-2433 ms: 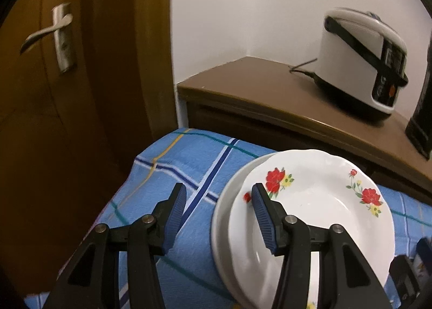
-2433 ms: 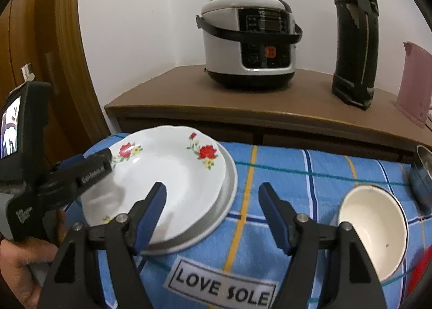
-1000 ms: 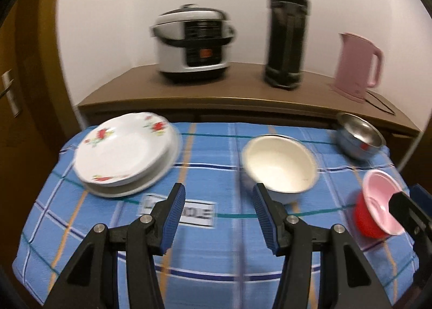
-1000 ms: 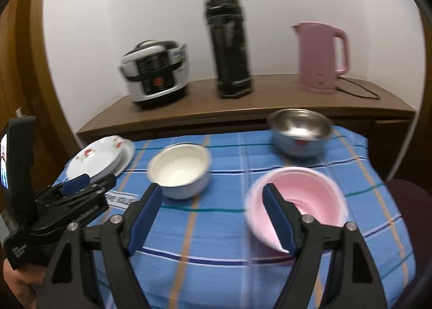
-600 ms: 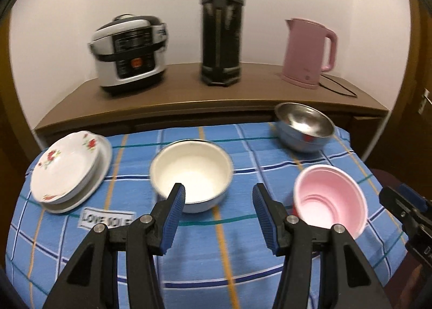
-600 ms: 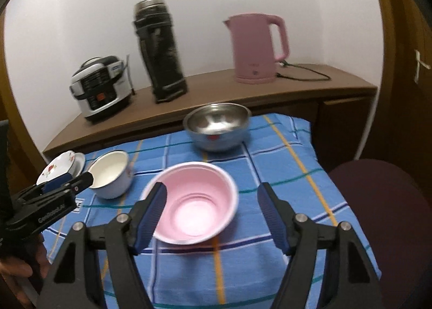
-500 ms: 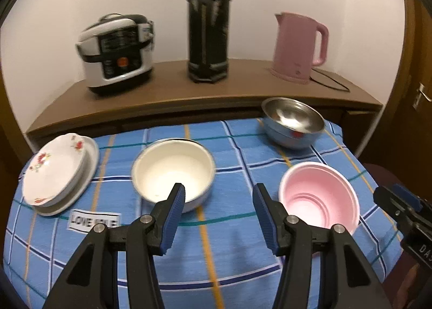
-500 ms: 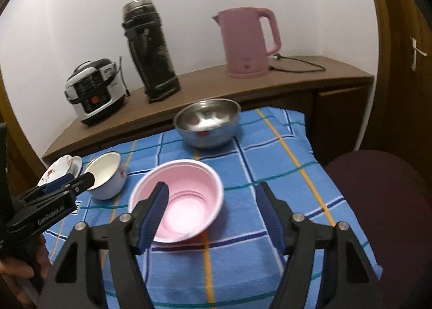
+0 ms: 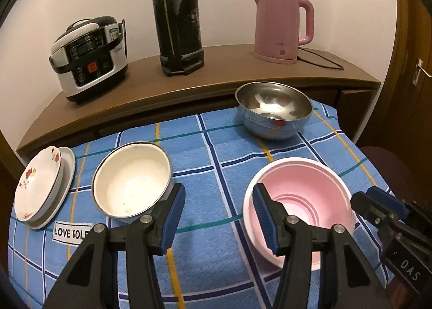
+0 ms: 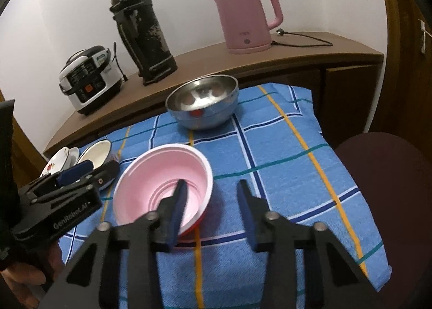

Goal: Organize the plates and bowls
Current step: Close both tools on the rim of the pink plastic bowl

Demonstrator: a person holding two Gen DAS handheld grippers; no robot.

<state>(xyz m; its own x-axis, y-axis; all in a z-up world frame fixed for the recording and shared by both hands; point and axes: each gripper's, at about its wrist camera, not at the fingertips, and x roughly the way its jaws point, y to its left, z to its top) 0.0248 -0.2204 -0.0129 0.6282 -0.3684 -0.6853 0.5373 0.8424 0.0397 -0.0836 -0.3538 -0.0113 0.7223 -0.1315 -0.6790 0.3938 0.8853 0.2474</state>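
The right gripper [image 10: 210,198] hangs over the near right rim of the pink bowl [image 10: 162,187], jaws closing, now at a middling gap; the left finger sits over the bowl's inside and the right finger over the cloth just outside the rim, so the rim lies between them; whether a pad touches it I cannot tell. The pink bowl is pale pink inside with stepped rings at the bottom and shows red underneath; it stands on the blue checked cloth [image 10: 283,174] near the front.

The left gripper [image 9: 218,211] holds its jaws fairly wide with nothing between them but cloth; its left finger overlaps the white bowl [image 9: 132,176] in the picture, its right finger overlaps the pink bowl's left rim; contact unclear.

Further out, the white bowl sits left of the pink one, cream inside with a dark rim; left again, a flowered plate [image 9: 35,182] lies stacked on a plain one; the steel bowl [image 9: 274,109] stands at the cloth's far edge; behind, on the wooden counter [image 9: 216,66], a cooker [image 9: 89,55], a black flask [image 9: 176,17] and a pink kettle [image 9: 280,28].
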